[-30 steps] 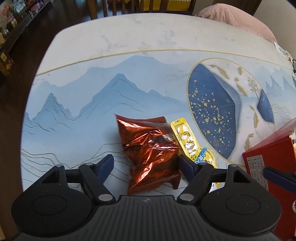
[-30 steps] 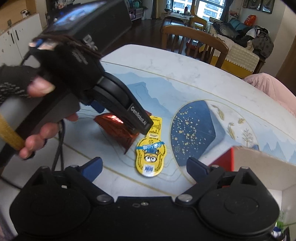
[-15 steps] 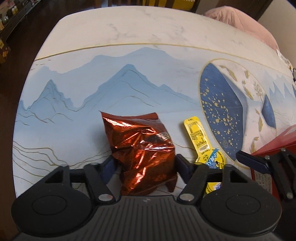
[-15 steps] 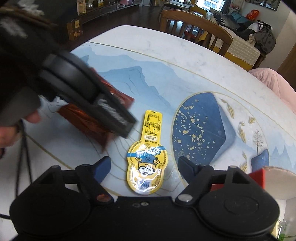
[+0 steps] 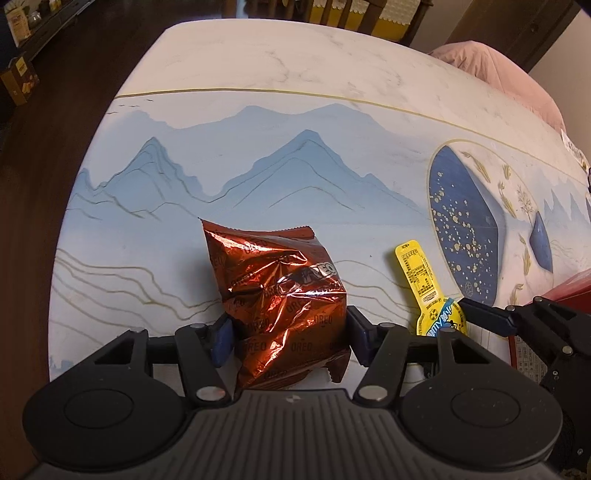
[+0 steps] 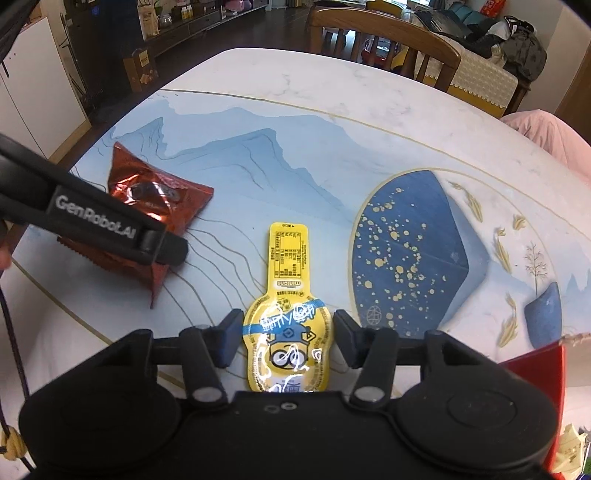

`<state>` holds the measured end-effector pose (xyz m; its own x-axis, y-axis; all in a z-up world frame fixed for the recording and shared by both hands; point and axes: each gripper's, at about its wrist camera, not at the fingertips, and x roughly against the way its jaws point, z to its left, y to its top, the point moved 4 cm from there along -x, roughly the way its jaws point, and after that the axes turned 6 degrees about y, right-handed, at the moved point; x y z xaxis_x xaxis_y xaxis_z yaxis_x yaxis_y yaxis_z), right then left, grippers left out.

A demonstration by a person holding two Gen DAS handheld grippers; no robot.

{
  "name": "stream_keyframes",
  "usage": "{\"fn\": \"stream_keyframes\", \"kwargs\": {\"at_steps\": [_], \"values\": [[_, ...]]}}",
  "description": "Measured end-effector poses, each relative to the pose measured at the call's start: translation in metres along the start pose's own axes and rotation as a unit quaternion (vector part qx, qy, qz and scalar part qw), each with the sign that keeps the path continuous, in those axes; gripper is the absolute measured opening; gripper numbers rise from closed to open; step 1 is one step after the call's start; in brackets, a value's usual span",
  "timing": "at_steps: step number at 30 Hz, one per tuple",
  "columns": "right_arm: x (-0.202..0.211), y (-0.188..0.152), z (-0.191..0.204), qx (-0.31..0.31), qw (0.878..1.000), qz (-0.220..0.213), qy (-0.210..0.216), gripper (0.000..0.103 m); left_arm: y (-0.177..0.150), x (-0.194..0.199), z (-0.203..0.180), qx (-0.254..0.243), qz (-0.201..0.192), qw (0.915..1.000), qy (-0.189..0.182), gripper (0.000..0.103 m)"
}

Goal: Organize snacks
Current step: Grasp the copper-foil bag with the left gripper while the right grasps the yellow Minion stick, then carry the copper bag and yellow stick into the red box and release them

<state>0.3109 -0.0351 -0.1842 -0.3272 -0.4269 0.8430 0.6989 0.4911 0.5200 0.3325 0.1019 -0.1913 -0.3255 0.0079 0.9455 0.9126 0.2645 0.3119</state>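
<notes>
A crumpled red foil Oreo bag [image 5: 280, 280] lies on the painted table [image 5: 295, 155]. My left gripper [image 5: 288, 339] straddles its near half; its jaws are closing and both blue pads touch the bag's sides. In the right wrist view the same bag [image 6: 155, 195] lies at the left, under the left gripper's black finger [image 6: 110, 225]. A yellow cartoon pouch [image 6: 286, 332] lies flat between the fingers of my right gripper [image 6: 284, 341]. Those jaws are closing, with a narrow gap still on each side of the pouch. The pouch [image 5: 417, 273] also shows right of the bag.
A red box [image 6: 535, 365] stands at the right, close to the right gripper. A wooden chair [image 6: 384, 33] is beyond the table's far edge, and a pink cloth [image 5: 491, 62] at the far right corner. The floor drops away on the left.
Both grippers came down over their snacks and narrowed. The left one slid forward around the red bag; the right one sank until the yellow pouch lay between its fingers.
</notes>
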Motion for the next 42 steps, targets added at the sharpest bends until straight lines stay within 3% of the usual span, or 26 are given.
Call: {"fn": "stream_keyframes", "kwargs": {"at_steps": [8,20,32,42], "values": [[0.027,-0.002,0.001,-0.022,0.999,-0.024,0.006,0.051,-0.013,0.025,-0.002,-0.004,-0.017,0.9998,-0.003,0.060],[0.118,-0.017,-0.003,-0.063,0.995,-0.072,0.027,0.051,-0.040,0.089,-0.028,-0.017,-0.040,0.9982,-0.042,0.060],[0.198,-0.066,-0.041,-0.112,0.987,-0.119,0.011,0.052,-0.077,0.152,-0.097,-0.082,-0.075,0.9905,-0.081,0.060],[0.227,-0.107,-0.094,-0.153,0.979,-0.134,-0.022,0.052,-0.093,0.167,-0.173,-0.138,-0.081,0.9822,-0.099,0.060]]}}
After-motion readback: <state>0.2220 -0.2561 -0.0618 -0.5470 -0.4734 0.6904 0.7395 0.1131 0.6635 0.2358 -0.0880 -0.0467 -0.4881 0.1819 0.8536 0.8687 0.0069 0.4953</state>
